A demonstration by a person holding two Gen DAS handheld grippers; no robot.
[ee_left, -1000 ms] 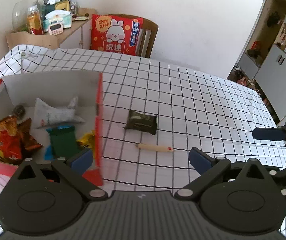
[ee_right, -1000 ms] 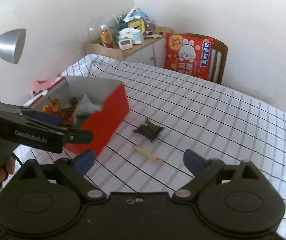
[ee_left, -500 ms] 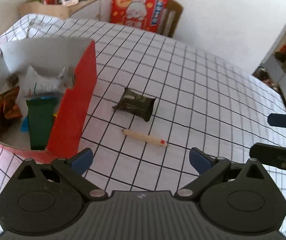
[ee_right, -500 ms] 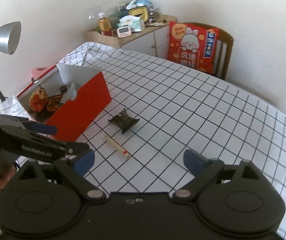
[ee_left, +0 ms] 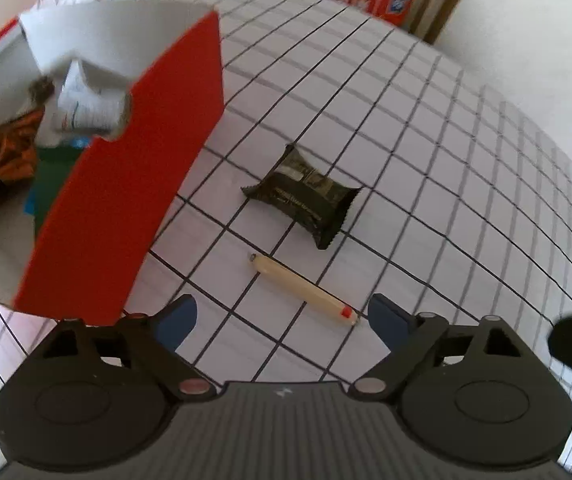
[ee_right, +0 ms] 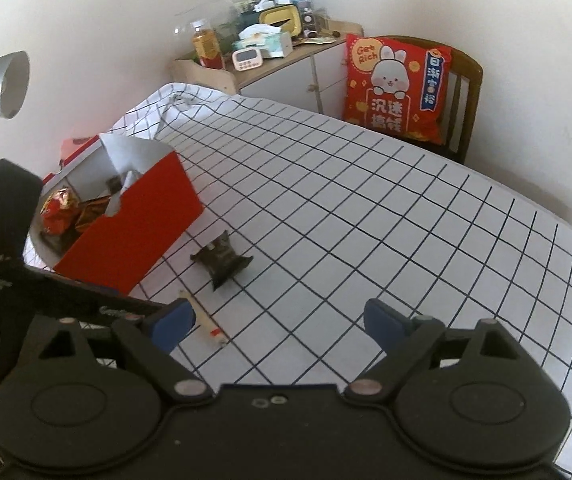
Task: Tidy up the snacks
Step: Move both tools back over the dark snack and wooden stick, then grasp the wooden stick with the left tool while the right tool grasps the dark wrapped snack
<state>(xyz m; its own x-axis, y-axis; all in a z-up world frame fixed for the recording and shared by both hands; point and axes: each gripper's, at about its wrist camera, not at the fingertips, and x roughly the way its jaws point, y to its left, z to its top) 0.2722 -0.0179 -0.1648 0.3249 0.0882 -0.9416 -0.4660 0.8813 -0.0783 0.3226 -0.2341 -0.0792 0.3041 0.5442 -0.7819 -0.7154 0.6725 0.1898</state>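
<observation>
Left gripper (ee_left: 282,316): jaws wide but closing, nothing between pads. Right gripper (ee_right: 280,318): jaws wide, closing too, gripping nothing.

Stick (ee_left: 304,291): slim, cream-beige, red mark at one end, lying flat on surface (ee_left: 426,152), just ahead of left jaws.

Pack (ee_left: 306,197): dark crinkled wrapper, serrated ends, at 12 o'clock from stick, close but apart.

Box (ee_left: 126,184): red outside, white inside, at 10 o'clock from stick; holds red-orange foil packs, white pack, green pack.

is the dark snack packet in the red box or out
Out: the dark snack packet lies on the checked cloth beside the red box.
</observation>
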